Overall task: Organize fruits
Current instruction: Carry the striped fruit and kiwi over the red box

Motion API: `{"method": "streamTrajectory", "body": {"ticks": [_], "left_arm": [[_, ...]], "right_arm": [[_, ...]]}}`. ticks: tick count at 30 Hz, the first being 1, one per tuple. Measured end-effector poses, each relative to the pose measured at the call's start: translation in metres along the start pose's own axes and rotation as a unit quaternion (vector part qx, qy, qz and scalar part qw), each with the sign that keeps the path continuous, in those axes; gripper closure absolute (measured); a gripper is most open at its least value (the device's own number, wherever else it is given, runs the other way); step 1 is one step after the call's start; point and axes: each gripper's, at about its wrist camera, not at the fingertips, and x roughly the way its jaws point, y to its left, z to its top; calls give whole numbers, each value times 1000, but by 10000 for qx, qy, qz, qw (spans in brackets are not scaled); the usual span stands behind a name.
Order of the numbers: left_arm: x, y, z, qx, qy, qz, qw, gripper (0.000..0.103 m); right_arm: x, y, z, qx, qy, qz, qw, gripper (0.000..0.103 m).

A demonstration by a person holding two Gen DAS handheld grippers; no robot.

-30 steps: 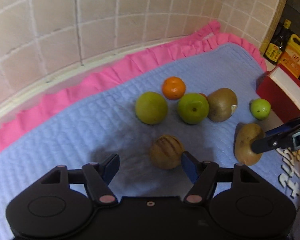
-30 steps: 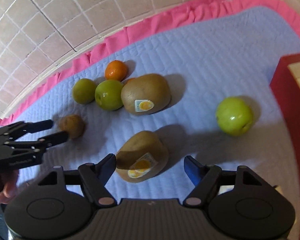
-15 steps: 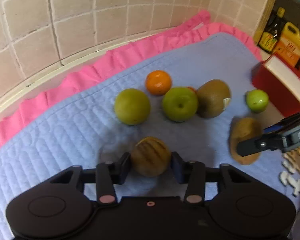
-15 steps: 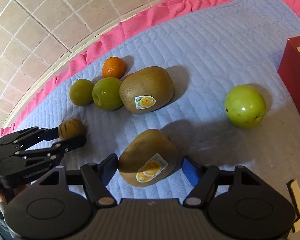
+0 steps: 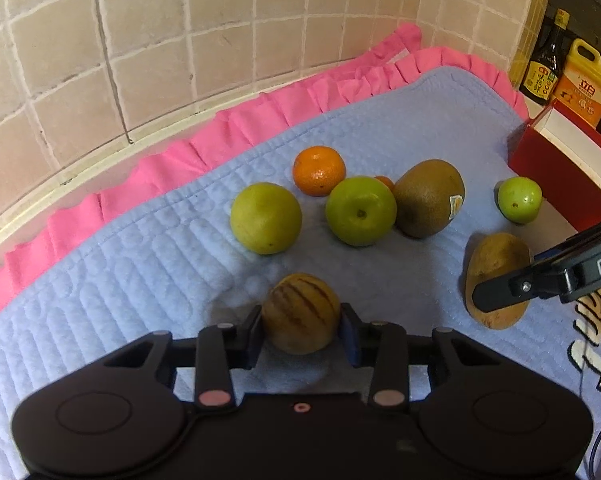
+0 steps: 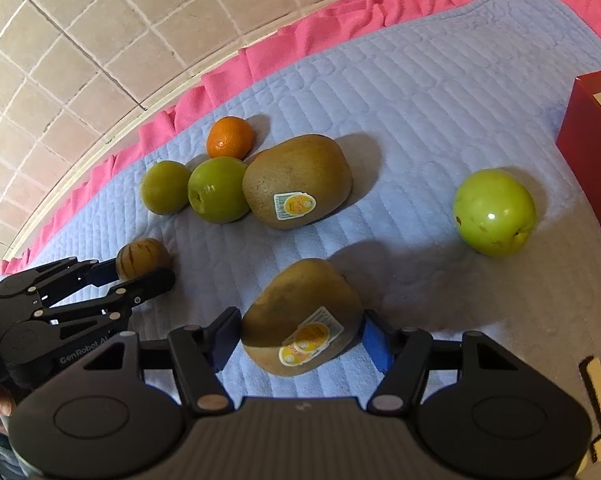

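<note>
left tongs (image 5: 300,330) clamp striped fruit (image 5: 300,312); right tongs (image 6: 298,338) straddle kiwi (image 6: 300,316)

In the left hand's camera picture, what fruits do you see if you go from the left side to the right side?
Yellow-green fruit → striped brown fruit held in the left gripper → green apple → sticker kiwi → second kiwi at the right gripper's tip → small green apple. The orange overlaps this order, so I left it out.
</note>
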Motion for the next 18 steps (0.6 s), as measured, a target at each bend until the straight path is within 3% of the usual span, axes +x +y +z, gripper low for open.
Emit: {"method": "streamTrajectory", "body": {"ticks": [9, 18], "left_arm": [[-25, -11, 3, -15, -233, 146, 9996, 57], [-72, -47, 18, 218, -723, 344, 9966, 57]], "right_arm": [[-24, 11, -5, -273, -255, -18, 9993, 37], [-84, 12, -11, -582, -908, -24, 9942, 37]]}}
